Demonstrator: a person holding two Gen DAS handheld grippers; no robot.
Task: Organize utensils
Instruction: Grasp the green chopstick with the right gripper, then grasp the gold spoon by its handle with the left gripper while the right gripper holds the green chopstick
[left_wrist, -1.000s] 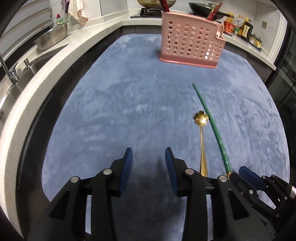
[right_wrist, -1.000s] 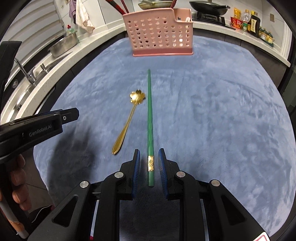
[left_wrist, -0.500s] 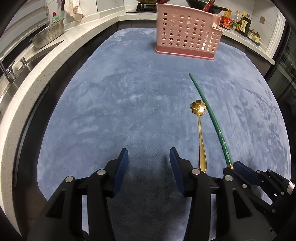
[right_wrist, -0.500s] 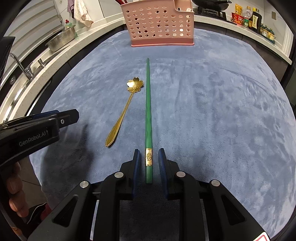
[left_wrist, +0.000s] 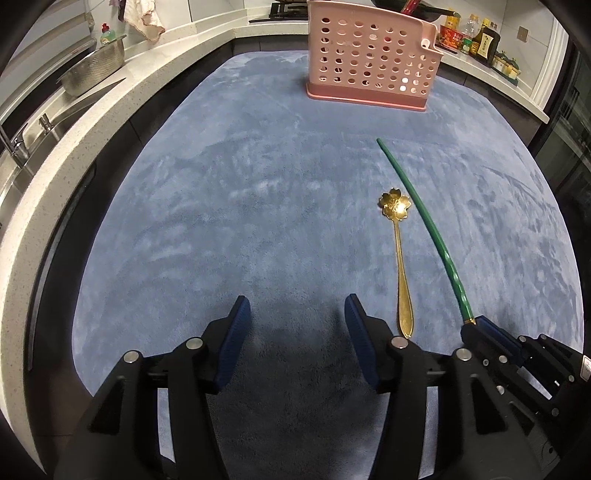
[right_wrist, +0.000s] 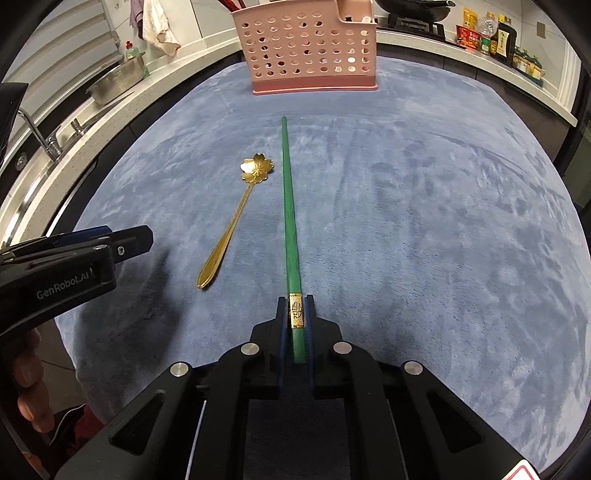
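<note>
A green chopstick with a gold band lies on the blue mat, pointing toward the pink perforated utensil holder. My right gripper is shut on the chopstick's near end. A gold spoon with a flower-shaped bowl lies just left of the chopstick. In the left wrist view my left gripper is open and empty above the mat, left of the spoon, the chopstick and my right gripper. The holder stands at the far end.
A blue mat covers the table. A white counter with a sink and a metal colander runs along the left. Bottles and jars and a stove with a pan stand on the far counter.
My right gripper has closed on the chopstick's end. My left gripper has opened wider. Both views have drawn nearer to the holder.
</note>
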